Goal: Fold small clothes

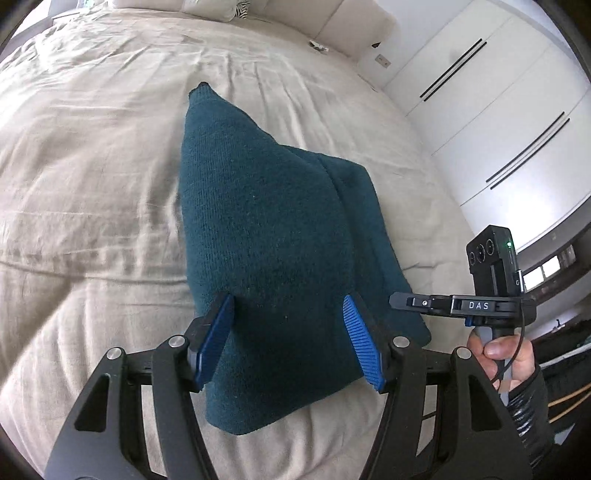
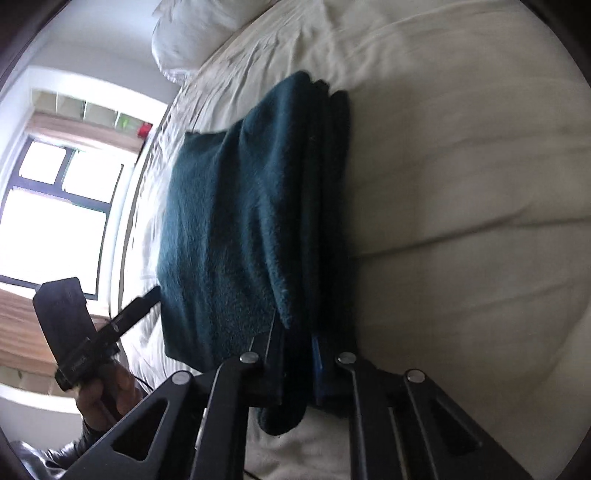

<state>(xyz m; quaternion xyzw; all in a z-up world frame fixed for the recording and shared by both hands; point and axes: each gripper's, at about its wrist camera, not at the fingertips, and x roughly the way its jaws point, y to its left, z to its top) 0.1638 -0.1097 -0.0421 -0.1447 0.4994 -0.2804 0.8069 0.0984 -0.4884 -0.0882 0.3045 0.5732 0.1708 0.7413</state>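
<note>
A dark teal knitted garment (image 1: 266,229) lies folded on the beige bed sheet (image 1: 92,177). My left gripper (image 1: 288,310) is open, its blue pads (image 1: 214,332) wide apart just above the garment's near end. My right gripper (image 2: 295,339) is shut on the near edge of the garment (image 2: 229,221), pinching the folded layers. In the left wrist view the right gripper (image 1: 402,301) reaches in from the right, its tips at the garment's right edge. In the right wrist view the left gripper (image 2: 147,295) shows at the garment's left side.
White wardrobe doors (image 1: 491,110) stand past the bed's right side. Pillows (image 2: 192,33) lie at the head of the bed. A bright window (image 2: 55,206) is beyond the bed's far side. The sheet around the garment is wrinkled.
</note>
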